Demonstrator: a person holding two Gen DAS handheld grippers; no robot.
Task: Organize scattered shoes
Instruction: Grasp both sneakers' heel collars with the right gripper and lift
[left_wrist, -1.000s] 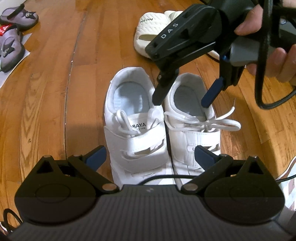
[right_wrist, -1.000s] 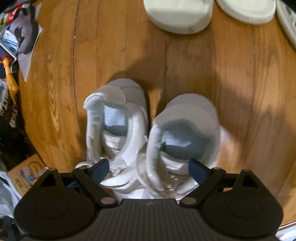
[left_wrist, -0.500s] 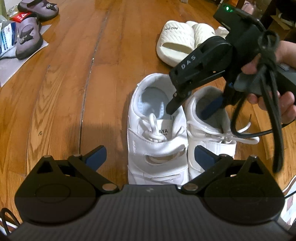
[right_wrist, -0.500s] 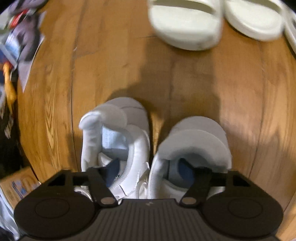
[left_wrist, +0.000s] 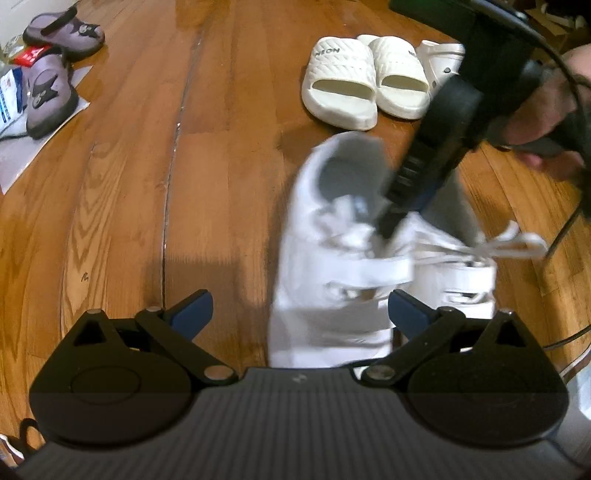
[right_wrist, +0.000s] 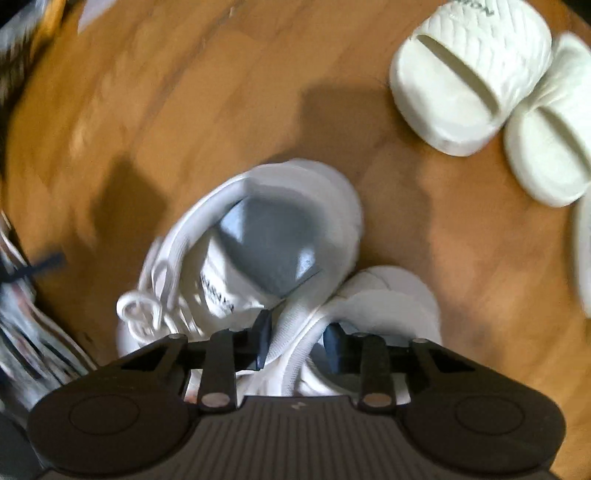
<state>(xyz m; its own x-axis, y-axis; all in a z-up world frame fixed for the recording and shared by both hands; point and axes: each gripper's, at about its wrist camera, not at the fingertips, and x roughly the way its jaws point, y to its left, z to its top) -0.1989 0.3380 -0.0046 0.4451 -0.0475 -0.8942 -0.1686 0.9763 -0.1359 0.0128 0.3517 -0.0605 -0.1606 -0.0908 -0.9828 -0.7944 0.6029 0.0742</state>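
Note:
Two white strap sneakers sit side by side on the wood floor, one (left_wrist: 332, 266) left of the other (left_wrist: 458, 266), both blurred by motion. My right gripper (left_wrist: 388, 229) reaches down between them from the upper right, held by a hand (left_wrist: 535, 122). In the right wrist view this gripper (right_wrist: 297, 343) is shut on the touching inner collars of the two sneakers (right_wrist: 258, 251) (right_wrist: 388, 295), one finger inside each shoe. My left gripper (left_wrist: 299, 308) stands open just short of the sneakers' toes, holding nothing.
A pair of white slides (left_wrist: 340, 85) (right_wrist: 469, 74) lies beyond the sneakers, with a white clog (left_wrist: 443, 62) next to it. Two purple clogs (left_wrist: 48, 96) rest on paper at the far left. A cable (left_wrist: 565, 229) hangs from the right gripper.
My right gripper came down into the sneakers and shut on their inner collars. The pair now swings and tilts with it. My left gripper drew back and leftward, staying open.

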